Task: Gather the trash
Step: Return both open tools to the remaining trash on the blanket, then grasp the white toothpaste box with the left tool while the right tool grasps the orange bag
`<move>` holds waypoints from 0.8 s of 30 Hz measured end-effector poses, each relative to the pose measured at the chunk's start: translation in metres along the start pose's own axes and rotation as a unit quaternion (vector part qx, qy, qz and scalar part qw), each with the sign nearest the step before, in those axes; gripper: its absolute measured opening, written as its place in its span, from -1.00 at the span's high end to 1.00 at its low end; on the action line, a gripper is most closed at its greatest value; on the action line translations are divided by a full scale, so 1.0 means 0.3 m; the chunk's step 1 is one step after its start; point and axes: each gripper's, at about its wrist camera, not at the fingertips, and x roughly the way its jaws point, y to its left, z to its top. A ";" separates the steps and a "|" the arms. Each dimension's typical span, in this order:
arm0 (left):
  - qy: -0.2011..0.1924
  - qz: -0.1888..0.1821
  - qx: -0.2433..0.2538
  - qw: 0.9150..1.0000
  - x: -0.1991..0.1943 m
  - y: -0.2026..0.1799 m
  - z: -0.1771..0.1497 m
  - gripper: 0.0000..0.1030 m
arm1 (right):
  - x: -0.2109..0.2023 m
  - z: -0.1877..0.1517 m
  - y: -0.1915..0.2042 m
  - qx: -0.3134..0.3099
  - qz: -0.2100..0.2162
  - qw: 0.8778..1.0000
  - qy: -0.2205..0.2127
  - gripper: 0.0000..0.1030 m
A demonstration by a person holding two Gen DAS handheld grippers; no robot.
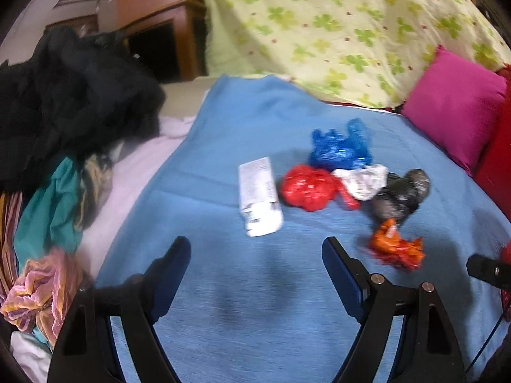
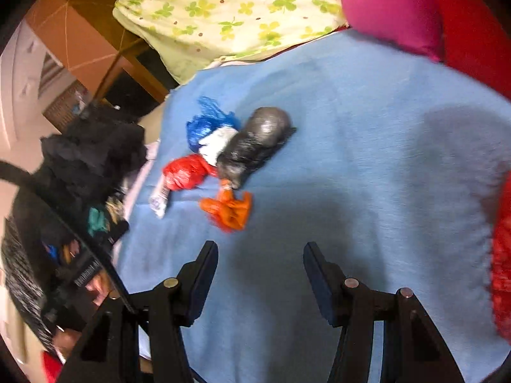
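Note:
Several pieces of trash lie clustered on a blue blanket (image 1: 223, 287): a flat white packet (image 1: 260, 196), a red plastic bag (image 1: 306, 188), a blue plastic bag (image 1: 341, 145), a crumpled white piece (image 1: 364, 180), a dark grey bag (image 1: 400, 194) and an orange wrapper (image 1: 396, 249). My left gripper (image 1: 257, 249) is open and empty just short of the white packet. My right gripper (image 2: 260, 250) is also open and empty, a little below and right of the orange wrapper (image 2: 228, 210), with the dark grey bag (image 2: 255, 140) and red bag (image 2: 185, 172) beyond it.
A pile of dark and coloured clothes (image 1: 64, 111) borders the blanket on the left. A clover-print quilt (image 1: 335, 25) and a magenta pillow (image 1: 453, 105) lie at the back. Red fabric (image 2: 501, 255) lines the right edge. A wooden cabinet (image 1: 150, 16) stands behind.

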 end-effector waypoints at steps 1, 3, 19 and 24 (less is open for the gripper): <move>0.004 -0.002 -0.005 1.000 0.008 0.009 0.002 -0.64 | 0.020 0.011 0.010 0.000 0.005 1.000 0.001 -0.16; 0.015 -0.016 -0.029 0.999 0.034 0.047 0.007 -0.64 | 0.066 0.041 0.035 -0.007 0.016 1.000 0.003 -0.16; 0.061 -0.066 -0.088 0.992 0.324 0.096 0.126 -0.63 | 0.383 0.114 0.112 -0.082 0.028 0.993 0.076 0.00; 0.093 -0.089 -0.086 0.988 0.417 0.074 0.138 -0.63 | 0.390 0.094 0.126 -0.112 0.012 0.991 0.075 0.26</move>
